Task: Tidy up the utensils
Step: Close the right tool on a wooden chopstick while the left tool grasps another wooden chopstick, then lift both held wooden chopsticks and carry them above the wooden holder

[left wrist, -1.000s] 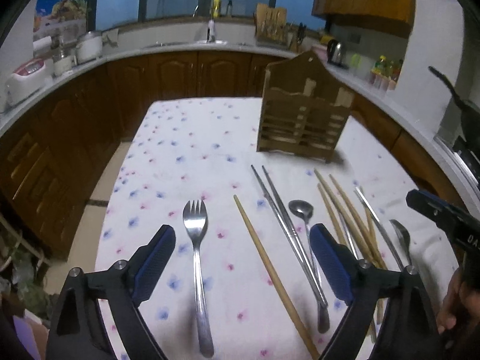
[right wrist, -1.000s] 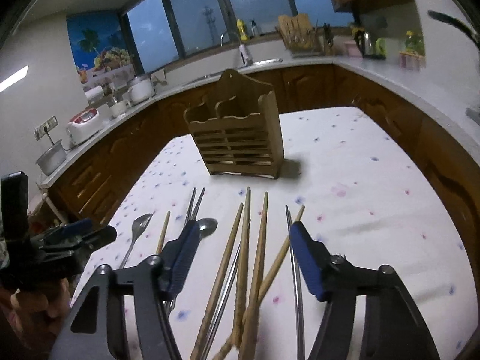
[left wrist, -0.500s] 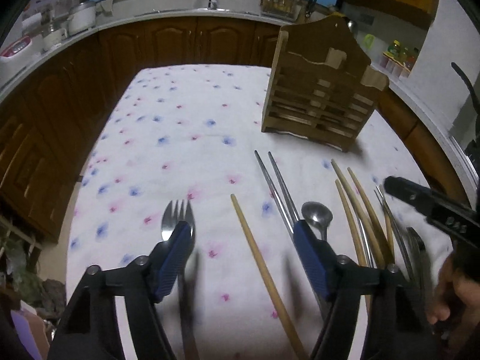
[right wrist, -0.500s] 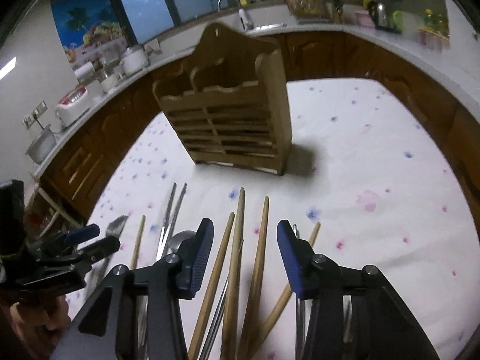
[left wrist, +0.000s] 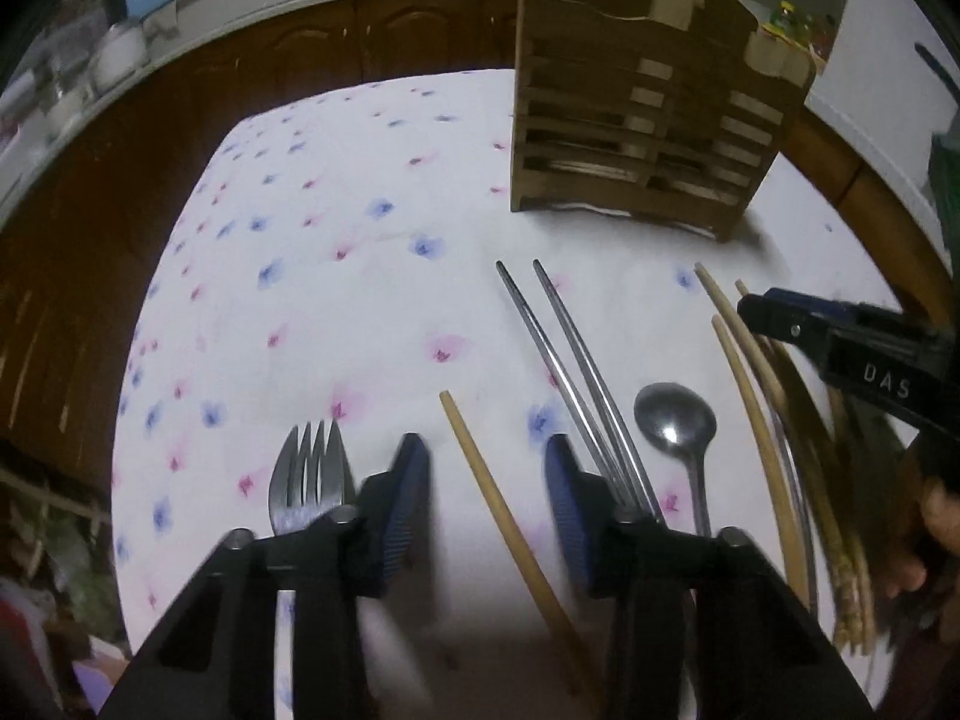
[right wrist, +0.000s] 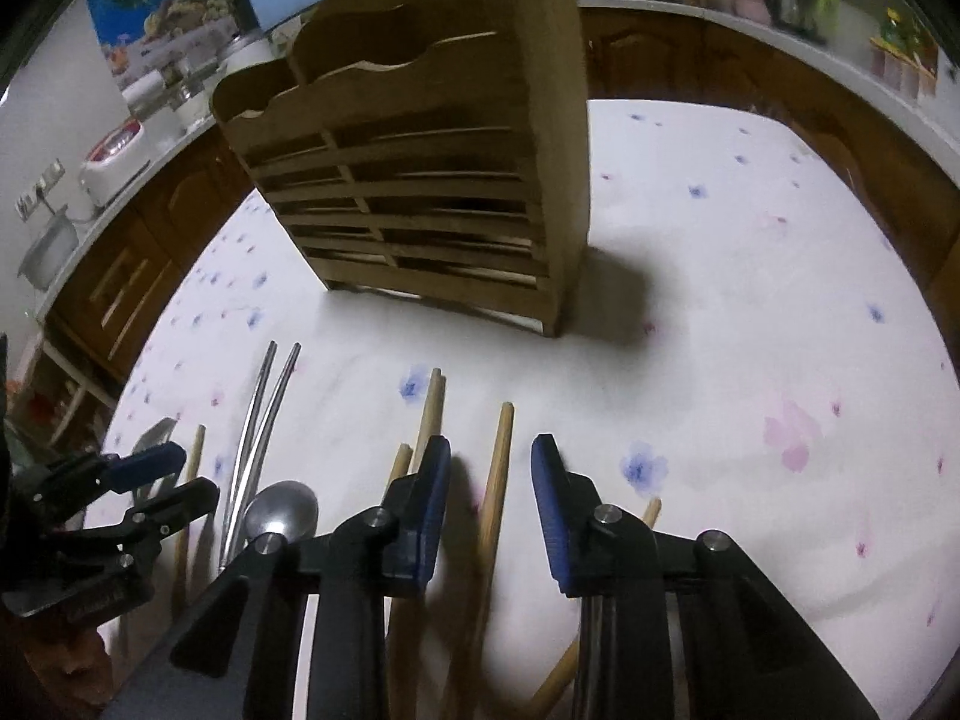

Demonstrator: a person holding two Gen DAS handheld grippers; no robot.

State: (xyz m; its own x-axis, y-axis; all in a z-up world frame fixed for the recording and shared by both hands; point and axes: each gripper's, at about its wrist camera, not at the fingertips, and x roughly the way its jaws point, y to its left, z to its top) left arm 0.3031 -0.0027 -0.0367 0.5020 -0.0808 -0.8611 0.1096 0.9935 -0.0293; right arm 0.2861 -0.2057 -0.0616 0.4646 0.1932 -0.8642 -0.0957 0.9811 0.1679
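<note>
Two tongs [left wrist: 486, 504] [right wrist: 491, 504], jaws closing around single wooden chopsticks [left wrist: 510, 534] [right wrist: 495, 498], over flowered tablecloth [left wrist: 336, 276], dark kitchen cabinets [left wrist: 252, 66] behind

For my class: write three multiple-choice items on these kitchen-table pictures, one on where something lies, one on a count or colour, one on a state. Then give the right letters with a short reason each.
1. Where does the fork lie in the left wrist view?
A. to the left of the left gripper
B. inside the wooden utensil rack
C. on the spoon

2. How many metal chopsticks lie side by side near the spoon?
A. one
B. two
C. five

3. What is between the fingers of the right gripper?
A. nothing
B. the spoon
C. a wooden chopstick

Answers:
1 A: the tines show just left of the left finger.
2 B: two thin steel sticks run together.
3 C: the jaws are closing about one wooden stick, and a gap still shows on each side.
</note>
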